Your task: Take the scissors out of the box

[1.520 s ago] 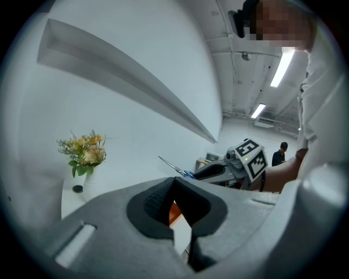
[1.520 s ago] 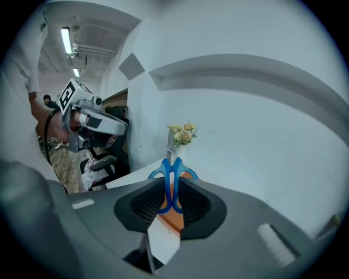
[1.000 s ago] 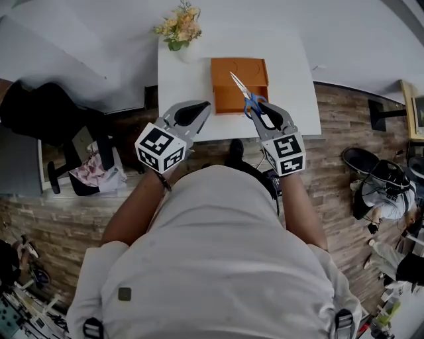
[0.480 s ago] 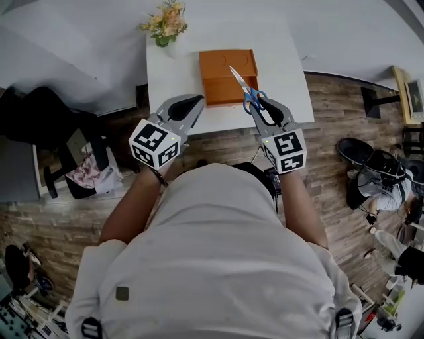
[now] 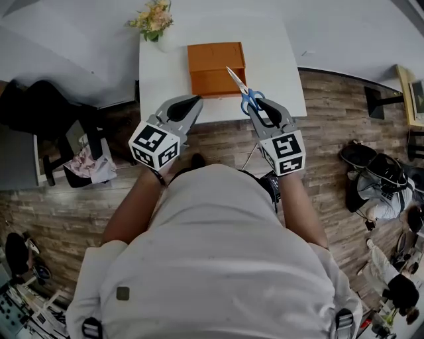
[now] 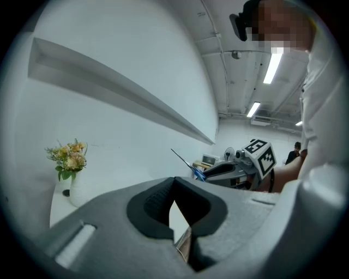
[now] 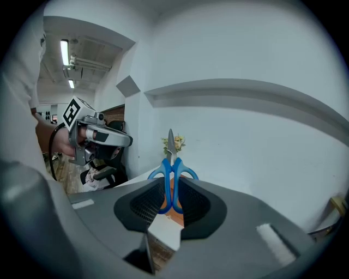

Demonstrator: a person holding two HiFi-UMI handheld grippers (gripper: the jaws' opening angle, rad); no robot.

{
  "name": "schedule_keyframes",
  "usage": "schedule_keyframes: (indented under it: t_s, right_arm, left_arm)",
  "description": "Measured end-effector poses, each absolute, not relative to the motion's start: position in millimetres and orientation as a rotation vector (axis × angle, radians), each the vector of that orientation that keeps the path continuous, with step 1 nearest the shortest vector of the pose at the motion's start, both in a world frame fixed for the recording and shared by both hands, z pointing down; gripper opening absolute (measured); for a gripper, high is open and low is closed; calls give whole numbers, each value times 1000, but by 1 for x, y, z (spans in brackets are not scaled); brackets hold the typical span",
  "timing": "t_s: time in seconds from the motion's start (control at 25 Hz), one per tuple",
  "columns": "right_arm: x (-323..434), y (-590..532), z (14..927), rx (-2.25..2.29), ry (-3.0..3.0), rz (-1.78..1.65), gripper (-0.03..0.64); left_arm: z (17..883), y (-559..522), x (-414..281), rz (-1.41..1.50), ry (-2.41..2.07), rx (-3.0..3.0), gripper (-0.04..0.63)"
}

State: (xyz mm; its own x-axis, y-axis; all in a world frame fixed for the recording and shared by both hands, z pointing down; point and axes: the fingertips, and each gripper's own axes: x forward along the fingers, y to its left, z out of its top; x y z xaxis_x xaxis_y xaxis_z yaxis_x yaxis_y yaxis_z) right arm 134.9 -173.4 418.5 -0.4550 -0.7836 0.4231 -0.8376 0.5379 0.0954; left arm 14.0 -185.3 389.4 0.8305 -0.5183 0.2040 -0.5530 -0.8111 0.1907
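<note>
The scissors (image 5: 244, 91), blue-handled with steel blades, are out of the orange box (image 5: 213, 66) and held in the air. My right gripper (image 5: 257, 104) is shut on their handles, and the blades point away toward the box's right edge. In the right gripper view the scissors (image 7: 172, 166) stand upright between the pads (image 7: 150, 201). My left gripper (image 5: 194, 100) hovers over the table's front edge, left of the box, shut with nothing in it. Its jaws (image 6: 174, 182) meet at the tips in the left gripper view, where the scissors (image 6: 188, 162) show at the right.
The white table (image 5: 275, 79) stands against a pale wall, with a vase of flowers (image 5: 152, 20) at its back left corner. A black chair (image 5: 46, 112) stands on the wooden floor to the left. Bags and shoes (image 5: 374, 182) lie to the right.
Both grippers have drawn back from the table toward my body. The scissors, which hung over the box, now hang by its right edge, nearer the table's front.
</note>
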Motion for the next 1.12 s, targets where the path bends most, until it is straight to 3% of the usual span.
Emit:
schedule_keyframes:
  t_s: [0.56,1.12]
  right_arm:
    - [228,-63,427,1241,-2471,201,97]
    - [214,5,418,1231,-2526,185,98]
  left_arm:
    - [397,-68,112,268,-925,2736,5]
    - [388,-1,89,235,-988,2748,5]
